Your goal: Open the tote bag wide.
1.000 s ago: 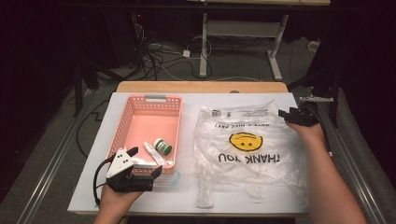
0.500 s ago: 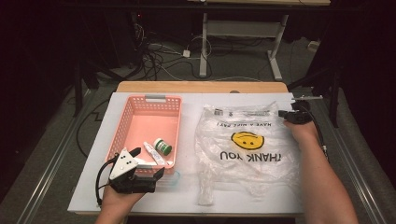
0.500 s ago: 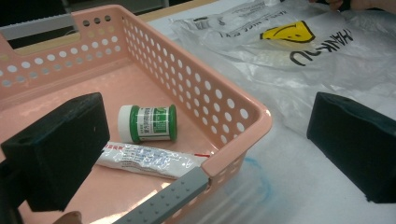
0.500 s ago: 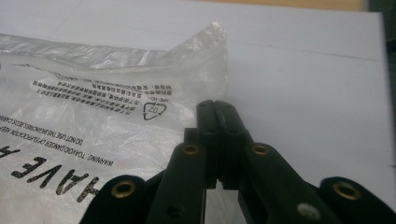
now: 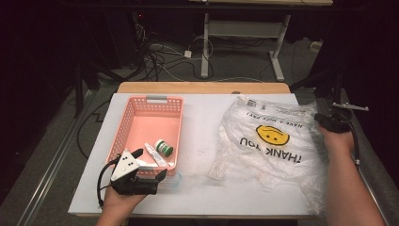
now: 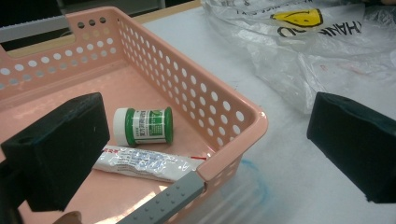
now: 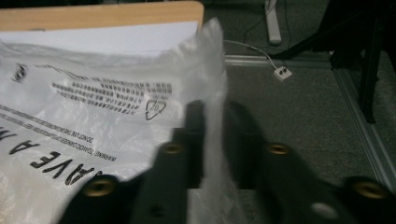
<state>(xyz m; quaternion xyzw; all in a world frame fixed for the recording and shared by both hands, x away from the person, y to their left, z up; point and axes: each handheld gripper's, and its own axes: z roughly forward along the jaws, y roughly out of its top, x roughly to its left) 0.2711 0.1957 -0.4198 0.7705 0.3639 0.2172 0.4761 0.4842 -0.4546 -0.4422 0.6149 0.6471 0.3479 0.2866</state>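
Since a second ago my right tool (image 5: 329, 121) has slid sideways toward the right edge of the desk (image 5: 202, 122), dragging the plastic bag (image 5: 277, 141) with it, so the bag now lies farther right and its right side hangs past the white surface. Its jaws have just been easing a little apart after clamping down, yet in the right gripper view the bag's edge (image 7: 212, 140) is pinched between the two black jaws, which stand close together with the film rising up between them. The bag is clear and crumpled, with a yellow smiling face and black lettering that reads upside down from my side; it spreads flat over the right half of the desk, well apart from the pink basket (image 5: 136, 122). My left tool (image 5: 141, 172) has kept its place at the near end of that basket, and its jaws stand wide apart and hold nothing: in the left gripper view one black pad (image 6: 60, 149) hangs over the inside of the basket and the other (image 6: 359, 144) over the bare desk outside it, with the basket's near corner between them. Inside the basket lie a small green jar with a white cap (image 6: 144, 126), on its side, and just beside it a flat white tube (image 6: 149, 164). A faint bluish smear (image 6: 252, 177) marks the desk just outside the basket's corner.
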